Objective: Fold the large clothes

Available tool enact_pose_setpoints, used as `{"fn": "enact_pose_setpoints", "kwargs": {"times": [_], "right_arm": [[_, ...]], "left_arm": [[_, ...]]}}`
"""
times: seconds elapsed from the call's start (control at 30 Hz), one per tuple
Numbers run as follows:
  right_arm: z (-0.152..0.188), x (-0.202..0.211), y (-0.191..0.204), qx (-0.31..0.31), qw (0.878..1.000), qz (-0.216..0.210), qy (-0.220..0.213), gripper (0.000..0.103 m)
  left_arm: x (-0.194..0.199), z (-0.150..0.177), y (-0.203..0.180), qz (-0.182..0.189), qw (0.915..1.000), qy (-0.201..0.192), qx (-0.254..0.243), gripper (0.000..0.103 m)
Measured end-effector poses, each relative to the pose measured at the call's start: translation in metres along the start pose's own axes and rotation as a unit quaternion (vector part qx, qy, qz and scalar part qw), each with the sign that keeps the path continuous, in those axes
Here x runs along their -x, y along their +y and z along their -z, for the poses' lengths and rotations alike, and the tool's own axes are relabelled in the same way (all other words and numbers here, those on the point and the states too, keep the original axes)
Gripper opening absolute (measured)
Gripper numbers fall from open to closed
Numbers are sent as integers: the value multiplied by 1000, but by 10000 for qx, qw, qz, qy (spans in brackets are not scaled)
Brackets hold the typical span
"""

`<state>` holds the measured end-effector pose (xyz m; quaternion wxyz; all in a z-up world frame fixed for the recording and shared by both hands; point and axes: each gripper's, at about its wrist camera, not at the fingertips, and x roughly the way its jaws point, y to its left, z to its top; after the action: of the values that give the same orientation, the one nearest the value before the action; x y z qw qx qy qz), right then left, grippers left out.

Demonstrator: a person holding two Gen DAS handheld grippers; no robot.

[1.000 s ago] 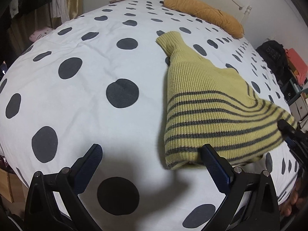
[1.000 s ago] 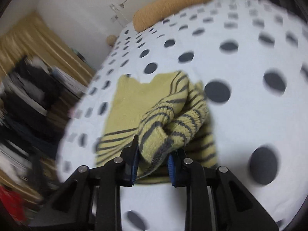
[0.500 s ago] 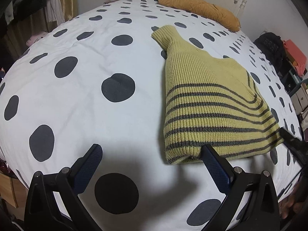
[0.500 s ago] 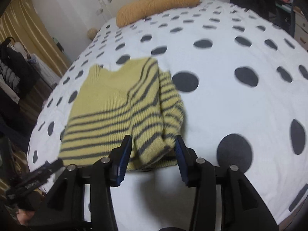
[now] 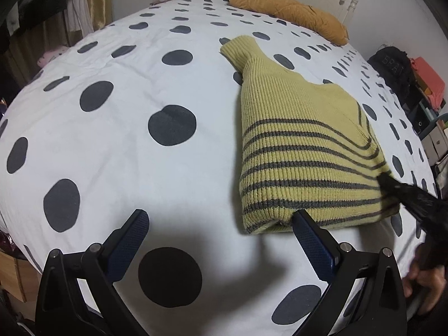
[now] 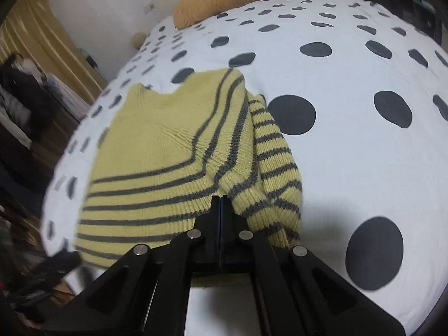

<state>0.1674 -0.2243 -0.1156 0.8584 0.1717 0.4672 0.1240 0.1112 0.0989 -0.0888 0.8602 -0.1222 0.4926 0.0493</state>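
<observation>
Sweater [image 5: 302, 151], yellow knit with grey stripes, lies folded lengthwise on the polka-dot bedspread [image 5: 117, 117], its collar pointing toward the orange pillow [image 5: 288, 11] at the head of the bed. The left gripper [image 5: 221, 238] hovers just beside the hem's near corner with its fingers spread wide and nothing between them; one blue pad sits right at the hem edge, though contact cannot be confirmed. The right gripper [image 6: 220, 204] has its jaws pressed fully together at the opposite hem corner, where the folded-in sleeve [image 6: 274, 168] bunches. Whether any knit is actually pinched between those closed pads cannot be told, since the fabric seems to sit just ahead of the tips.

The likely risk is in that right-hand corner. If the pads have caught only the top layer, or nothing, lifting the hem toward the collar would probably let the sleeve slide out and undo the lengthwise fold. A lopsided lift is the other hazard: with the left side ungripped, the thick knit would sag and skew.
</observation>
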Motion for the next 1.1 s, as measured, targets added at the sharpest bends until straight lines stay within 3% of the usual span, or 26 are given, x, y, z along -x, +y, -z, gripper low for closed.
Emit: {"fn": "enact_pose_setpoints", "kwargs": {"times": [0.07, 0.13, 0.23, 0.3, 0.4, 0.5, 0.57, 0.6, 0.67, 0.7, 0.8, 0.93, 1.0, 1.07, 1.1], "right_arm": [[1, 23, 2, -32, 9998, 0, -210, 17], [4, 41, -7, -262, 9992, -4, -316, 103], [12, 46, -34, -756, 9952, -586, -203, 103], [19, 33, -55, -1312, 9869, -933, 98, 103], [29, 0, -73, -1922, 9708, -1344, 495, 103], [28, -13, -68, -1944, 9698, -1445, 283, 103], [23, -20, -57, -1946, 9580, -2089, 270, 102], [22, -22, -52, -1950, 9567, -2139, 292, 102], [20, -34, -43, -1878, 9647, -1765, 548, 83], [22, -40, -43, -1963, 9621, -1776, 660, 67], [28, -34, -51, -2234, 9514, -2021, 631, 50], [34, -3, -37, -2495, 9353, -2481, 370, 47], [39, 2, -31, -2564, 9321, -2537, 335, 47], [49, -6, -37, -2701, 9372, -2172, 397, 47], [52, -12, -43, -2633, 9466, -1805, 450, 47]], "left_arm": [[2, -2, 2, 166, 9998, -62, 48, 102], [-1, -3, 7, 410, 9990, 15, 166, 102], [-13, -1, 17, 905, 9935, 357, 586, 102], [-22, 2, 21, 1060, 9896, 481, 843, 102], [-26, 3, 18, 1063, 9896, 491, 836, 102], [-29, 2, 14, 1000, 9912, 458, 741, 102], [-32, 1, 14, 996, 9909, 467, 777, 102], [-32, 1, 14, 981, 9911, 441, 791, 102], [-33, 1, 11, 892, 9929, 303, 731, 103], [-32, 1, 9, 804, 9943, 188, 671, 103], [-25, 2, 1, 479, 9980, -241, 322, 103], [-2, -8, -5, -262, 9954, -912, -130, 103], [4, -16, 0, -379, 9931, -1107, -113, 102], [-8, -23, 7, -256, 9969, -742, -15, 102], [-13, -22, 11, -126, 9982, -579, 47, 103]]}}
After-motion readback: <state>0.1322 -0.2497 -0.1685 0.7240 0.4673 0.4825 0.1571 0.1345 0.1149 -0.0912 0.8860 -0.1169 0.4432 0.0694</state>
